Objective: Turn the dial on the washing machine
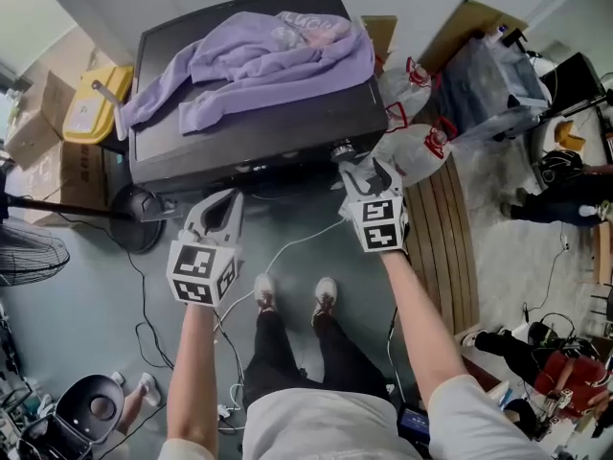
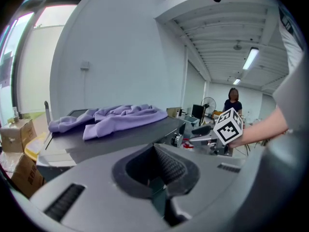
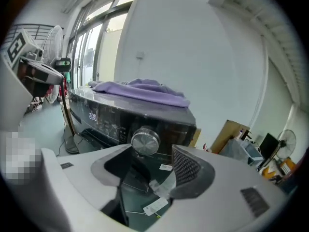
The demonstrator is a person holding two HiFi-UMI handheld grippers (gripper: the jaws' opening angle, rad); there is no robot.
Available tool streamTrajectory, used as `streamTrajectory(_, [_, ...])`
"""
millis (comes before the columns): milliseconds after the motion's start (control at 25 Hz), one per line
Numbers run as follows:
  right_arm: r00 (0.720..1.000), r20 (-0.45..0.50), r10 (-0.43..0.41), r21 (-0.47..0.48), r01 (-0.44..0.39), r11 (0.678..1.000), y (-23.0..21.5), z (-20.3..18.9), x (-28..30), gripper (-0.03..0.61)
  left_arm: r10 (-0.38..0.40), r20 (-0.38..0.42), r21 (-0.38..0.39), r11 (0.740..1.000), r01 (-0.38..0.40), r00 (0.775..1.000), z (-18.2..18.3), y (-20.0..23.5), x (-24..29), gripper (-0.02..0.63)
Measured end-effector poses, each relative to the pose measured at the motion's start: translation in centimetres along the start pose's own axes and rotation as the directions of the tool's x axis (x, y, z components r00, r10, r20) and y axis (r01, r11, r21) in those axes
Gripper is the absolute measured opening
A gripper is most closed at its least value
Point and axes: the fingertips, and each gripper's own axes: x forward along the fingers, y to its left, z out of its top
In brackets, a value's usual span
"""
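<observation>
**A:** Why is the right gripper (image 3: 149, 167) held so high, up against the front of the washing machine (image 1: 251, 151)?

**B:** It's lining up with the dial (image 3: 145, 141). That silver knob sits on the dark control panel under the top edge, at the machine's right end, with the lit display to its left. The jaws stand wide apart, and the dial shows just beyond their tips, nearer the left jaw. The pads touch nothing.

**A:** So no grip yet?

**B:** None. I'd judge the gap is set to straddle the knob. The gripper needs to go a little farther in and to the left before closing.

**A:** And the left gripper (image 1: 222, 209)?

**B:** It hangs near the panel's left part, well apart from the dial, with its jaws together on nothing. It looks parked out of the way.

**A:** Does the purple sweatshirt (image 1: 259, 56) matter?

**B:** It's draped over the machine's top, farther back, and doesn't reach the panel.
</observation>
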Motion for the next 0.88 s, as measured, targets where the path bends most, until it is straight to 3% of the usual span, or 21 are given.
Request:
streamTrajectory(120, [0.998, 0.05, -0.032, 0.055, 0.029, 0.998, -1.8, 2.7, -2.9, 0.15, -0.01, 0.04, 0.034, 0.999, 0.009, 0.999, 3.2, 0.0, -0.5, 0.014])
streamTrajectory(280, [0.99, 0.126, -0.061, 0.095, 0.05, 0.994, -3.9, 7.3, -7.0, 0.032, -0.021, 0.108, 0.091, 0.996, 0.011, 0.994, 8.2, -0.1, -1.7, 0.014])
streamTrajectory(600, [0.957, 0.289, -0.026, 0.083, 0.002, 0.997, -5.1, 17.1, -15.1, 0.014, -0.042, 0.246, 0.192, 0.981, -0.006, 0.968, 17.5, 0.0, -5.4, 0.014])
streamTrajectory(880, [0.901, 0.432, -0.043, 0.006, 0.044, 0.999, -5.9, 24.4, -22.4, 0.014, -0.071, 0.364, 0.275, 0.961, -0.034, 0.929, 24.1, -0.5, -9.2, 0.014])
